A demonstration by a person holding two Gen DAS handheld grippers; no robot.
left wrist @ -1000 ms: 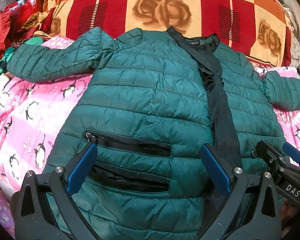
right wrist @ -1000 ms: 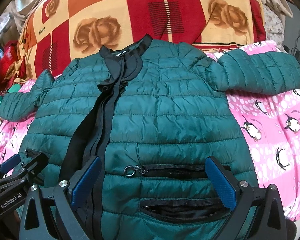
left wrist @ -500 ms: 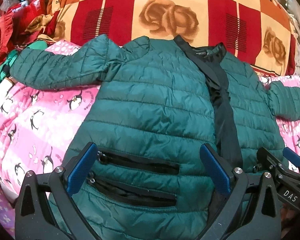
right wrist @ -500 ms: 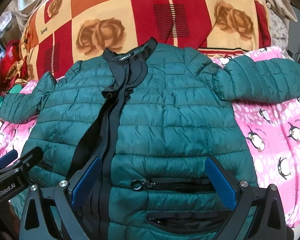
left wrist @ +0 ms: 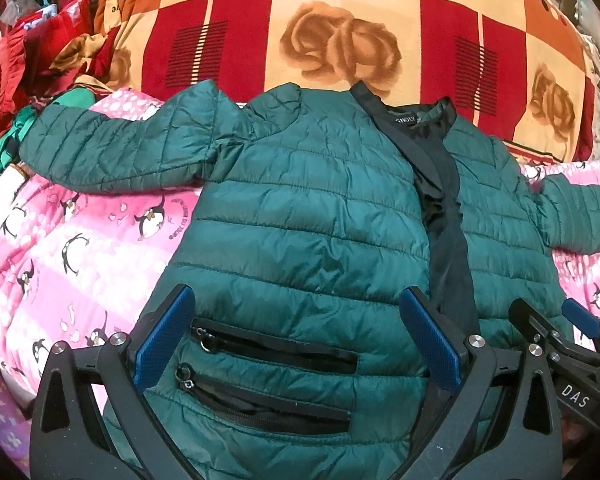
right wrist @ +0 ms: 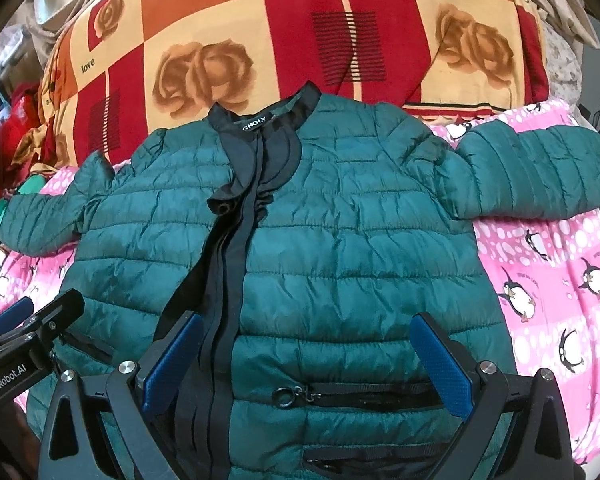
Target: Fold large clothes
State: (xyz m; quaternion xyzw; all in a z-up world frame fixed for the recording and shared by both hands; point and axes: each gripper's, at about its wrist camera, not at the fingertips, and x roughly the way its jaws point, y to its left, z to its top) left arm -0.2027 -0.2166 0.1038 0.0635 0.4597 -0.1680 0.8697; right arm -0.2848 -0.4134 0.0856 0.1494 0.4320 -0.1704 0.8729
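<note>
Both grippers hang over the jacket's [left wrist: 312, 216] hem with jaws spread wide and empty: the left gripper [left wrist: 296, 340] above its left pockets, the right gripper [right wrist: 306, 364] beside it. The jacket lies flat, front up, on the pink sheet [left wrist: 72, 248], collar toward the red-and-orange blanket [left wrist: 340, 20].

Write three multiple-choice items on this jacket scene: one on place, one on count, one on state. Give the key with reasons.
1. Where does the green jacket lie?
A. on the pink penguin sheet
B. on a hanger
C. in a basket

2. How many zipped pockets show between the left gripper's jaws?
A. none
B. two
C. five

3. How is the right gripper?
A. shut on a sleeve
B. open, jaws wide apart
C. out of view

Key: 1 A, sheet shows around both sleeves. 2 B, two black zips stacked. 3 B, blue pads stand apart over the hem, holding nothing.
</note>
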